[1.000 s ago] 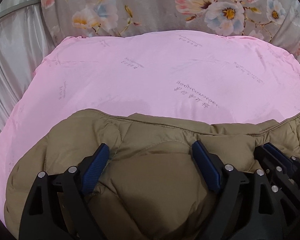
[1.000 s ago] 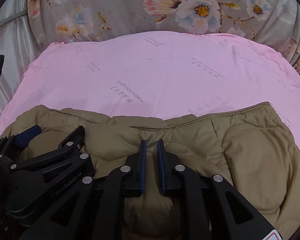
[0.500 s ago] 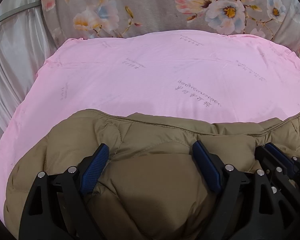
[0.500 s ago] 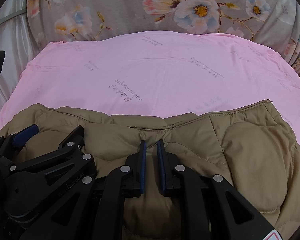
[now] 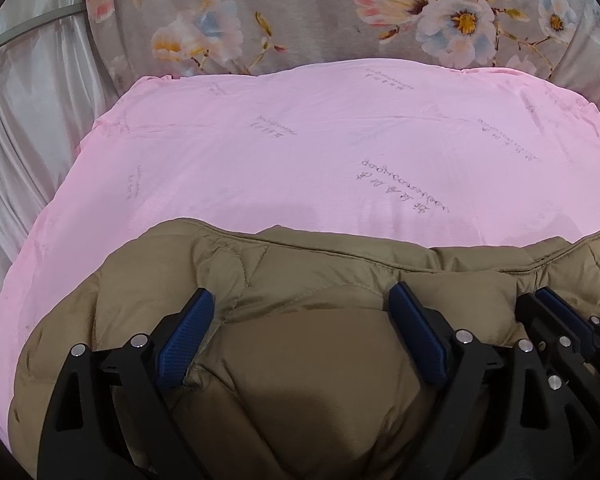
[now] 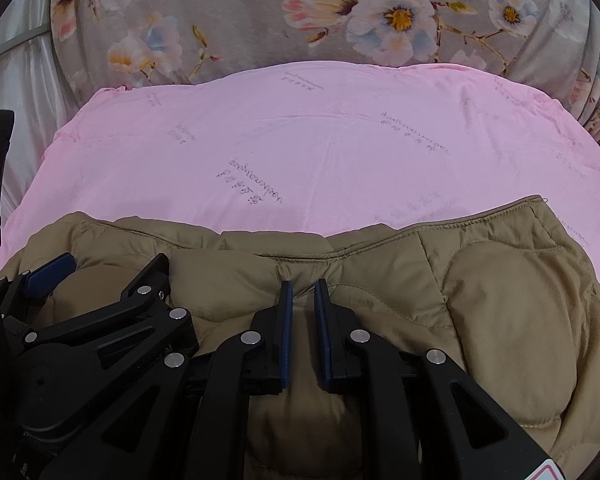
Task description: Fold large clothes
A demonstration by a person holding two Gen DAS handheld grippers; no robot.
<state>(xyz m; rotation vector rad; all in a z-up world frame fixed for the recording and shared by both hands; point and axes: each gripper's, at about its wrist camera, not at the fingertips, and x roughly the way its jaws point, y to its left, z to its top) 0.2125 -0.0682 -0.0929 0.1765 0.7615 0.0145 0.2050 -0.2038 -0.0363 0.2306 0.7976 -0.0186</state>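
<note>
A khaki quilted jacket (image 5: 300,264) lies bunched at the near edge of a pink sheet (image 5: 300,160). My left gripper (image 5: 302,320) stands wide over a puffed panel of the jacket, its jaws opening, with the padding bulging between the blue pads (image 5: 188,336). My right gripper (image 6: 303,308) is nearly closed, pinching a narrow fold of the jacket (image 6: 500,300) just below its stitched edge. The two grippers sit close side by side: the right gripper (image 5: 560,320) shows at the edge of the left wrist view, and the left gripper (image 6: 100,276) shows in the right wrist view.
The pink sheet (image 6: 320,140), printed with faint script, stretches far beyond the jacket. A grey floral curtain (image 5: 300,12) hangs behind it. A white curtain (image 5: 20,100) falls along the left side.
The left jaws have spread slightly wider over the jacket. The right gripper keeps its pinch and neither hand has shifted.
</note>
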